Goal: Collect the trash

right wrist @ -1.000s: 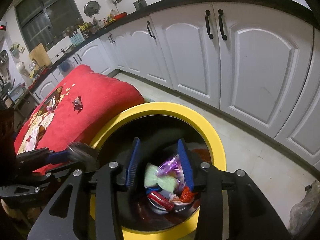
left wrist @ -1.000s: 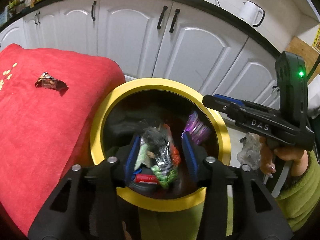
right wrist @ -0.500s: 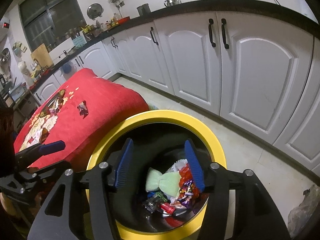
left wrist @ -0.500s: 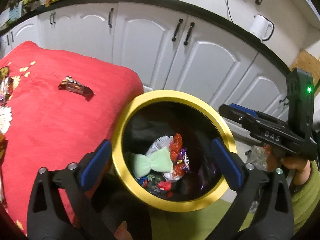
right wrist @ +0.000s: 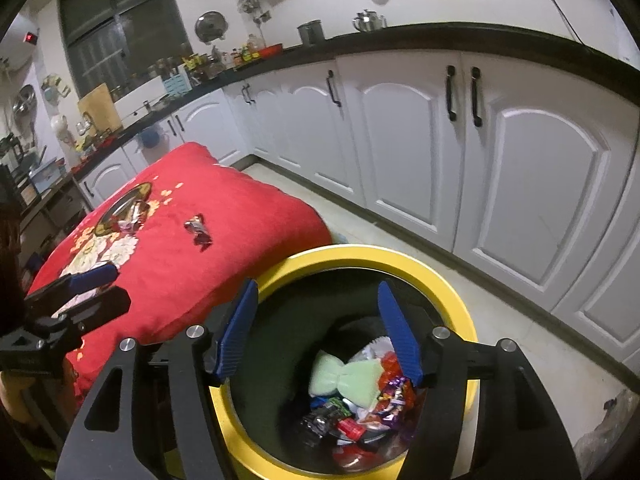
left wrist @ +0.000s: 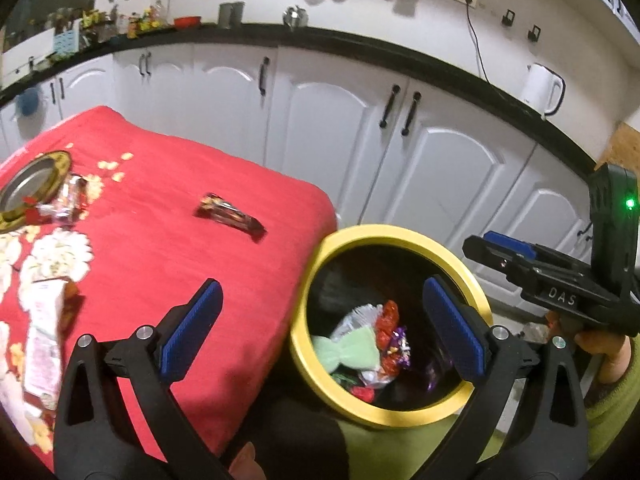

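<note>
Left gripper point(left wrist: 320, 320) tilted downward, jaws spread as wide as they go, nothing between the blue pads point(left wrist: 192, 330). Black arms of the tool splayed out to either side, a fingertip point(left wrist: 244, 456) just showing at the bottom edge between them. Right gripper point(right wrist: 320, 330) also angled downward, jaws partly apart and opening, nothing gripped between its blue pads point(right wrist: 400, 336). Seen from the left wrist view, held out at the right by a hand point(left wrist: 600, 344) wrapped round the grip below, green sleeve point(left wrist: 616, 408) at the wrist, a green light glowing on the back of the tool.
</note>
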The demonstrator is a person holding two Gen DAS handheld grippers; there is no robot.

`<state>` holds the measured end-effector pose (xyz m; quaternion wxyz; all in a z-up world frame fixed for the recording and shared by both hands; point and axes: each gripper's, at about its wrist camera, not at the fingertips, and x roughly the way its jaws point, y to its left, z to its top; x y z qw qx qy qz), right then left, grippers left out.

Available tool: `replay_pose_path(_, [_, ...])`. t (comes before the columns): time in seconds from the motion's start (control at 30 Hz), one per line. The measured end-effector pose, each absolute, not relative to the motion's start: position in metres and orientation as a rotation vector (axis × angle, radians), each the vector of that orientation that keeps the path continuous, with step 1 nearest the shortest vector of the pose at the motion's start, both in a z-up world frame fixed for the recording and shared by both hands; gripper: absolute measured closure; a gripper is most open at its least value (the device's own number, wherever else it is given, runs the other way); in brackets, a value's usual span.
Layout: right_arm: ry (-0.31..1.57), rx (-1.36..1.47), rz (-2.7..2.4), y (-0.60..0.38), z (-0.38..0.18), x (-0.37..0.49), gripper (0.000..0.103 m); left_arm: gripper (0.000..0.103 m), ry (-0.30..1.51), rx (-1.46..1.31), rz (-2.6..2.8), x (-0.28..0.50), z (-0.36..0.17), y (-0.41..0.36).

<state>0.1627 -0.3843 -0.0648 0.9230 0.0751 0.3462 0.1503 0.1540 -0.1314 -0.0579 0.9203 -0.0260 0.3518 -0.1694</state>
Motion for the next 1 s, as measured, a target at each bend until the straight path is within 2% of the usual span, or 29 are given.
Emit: replay_pose_path(1.0, [0.658,0.041,0.496,-0.276,-0.022,0.169,0.043,0.011,0.580,-0.121,-0.155,0.134,-0.019,-0.029])
